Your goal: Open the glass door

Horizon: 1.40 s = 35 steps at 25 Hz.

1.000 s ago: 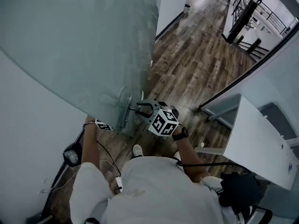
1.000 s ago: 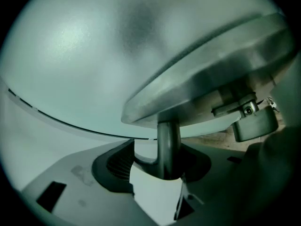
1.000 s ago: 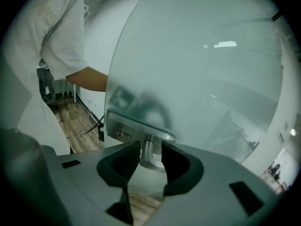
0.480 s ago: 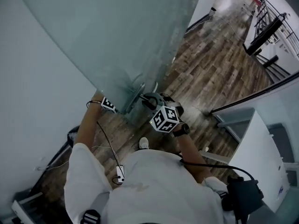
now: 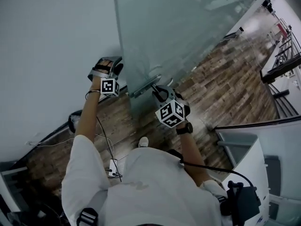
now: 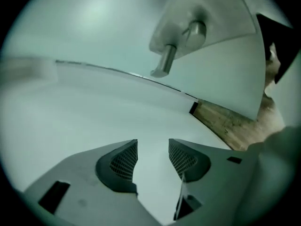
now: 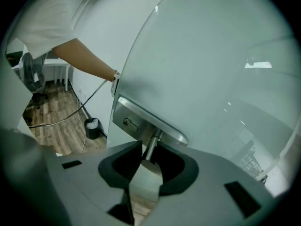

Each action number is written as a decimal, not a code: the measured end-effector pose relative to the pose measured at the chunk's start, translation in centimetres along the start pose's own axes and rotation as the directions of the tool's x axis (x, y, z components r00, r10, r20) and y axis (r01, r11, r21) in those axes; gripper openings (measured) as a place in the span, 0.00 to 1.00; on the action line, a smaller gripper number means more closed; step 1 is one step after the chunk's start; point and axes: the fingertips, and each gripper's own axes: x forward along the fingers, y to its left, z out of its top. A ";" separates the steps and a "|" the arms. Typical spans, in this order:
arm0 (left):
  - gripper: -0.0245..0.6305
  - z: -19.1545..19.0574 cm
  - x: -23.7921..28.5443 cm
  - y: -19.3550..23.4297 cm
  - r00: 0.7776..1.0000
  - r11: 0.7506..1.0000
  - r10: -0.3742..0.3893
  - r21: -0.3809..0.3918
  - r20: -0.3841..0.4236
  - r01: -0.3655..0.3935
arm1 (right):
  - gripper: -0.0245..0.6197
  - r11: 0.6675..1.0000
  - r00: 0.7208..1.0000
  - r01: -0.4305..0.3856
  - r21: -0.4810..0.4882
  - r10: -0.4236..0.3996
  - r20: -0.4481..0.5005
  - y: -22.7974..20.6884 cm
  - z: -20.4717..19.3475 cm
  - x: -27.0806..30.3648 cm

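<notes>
Right gripper [image 5: 160, 90] clamped on the glass door's [image 5: 183, 27] lever handle [image 5: 144, 86], jaws just drawn in onto it. In the head view the lever runs eight-to-two o'clock, right at the jaw tips. Left gripper [image 5: 111, 61], jaws apart and empty, sits at ten o'clock of the lever by the door's edge.

A second ago the pane filled the upper left. It now stands at twelve o'clock, with bare wall [image 5: 51, 41] at nine. Left gripper, then half hidden by the pane, is clear.

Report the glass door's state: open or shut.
Ajar. In the right gripper view the handle-side edge of the glass door stands free, and the person's forearm runs behind it.
</notes>
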 end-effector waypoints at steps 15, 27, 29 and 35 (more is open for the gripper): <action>0.04 -3.6 -16.5 3.5 0.941 0.345 0.252 -0.888 -0.225 -0.305 | 0.19 0.999 0.999 0.037 0.037 -0.037 -0.006 -3.1 4.7 7.6; 0.04 -1.1 -16.3 1.9 0.926 0.079 0.235 -0.944 -0.294 -0.320 | 0.20 0.997 0.998 0.045 0.060 -0.048 0.044 -6.5 8.9 14.7; 0.04 -1.1 -16.3 1.2 0.929 0.073 0.217 -0.944 -0.300 -0.321 | 0.20 0.997 0.997 0.046 0.064 -0.049 0.051 -7.0 9.4 15.6; 0.04 -1.8 -16.2 -0.9 0.932 0.048 0.181 -0.943 -0.315 -0.329 | 0.20 0.996 0.994 0.093 -0.001 -0.093 0.053 -8.6 11.1 18.6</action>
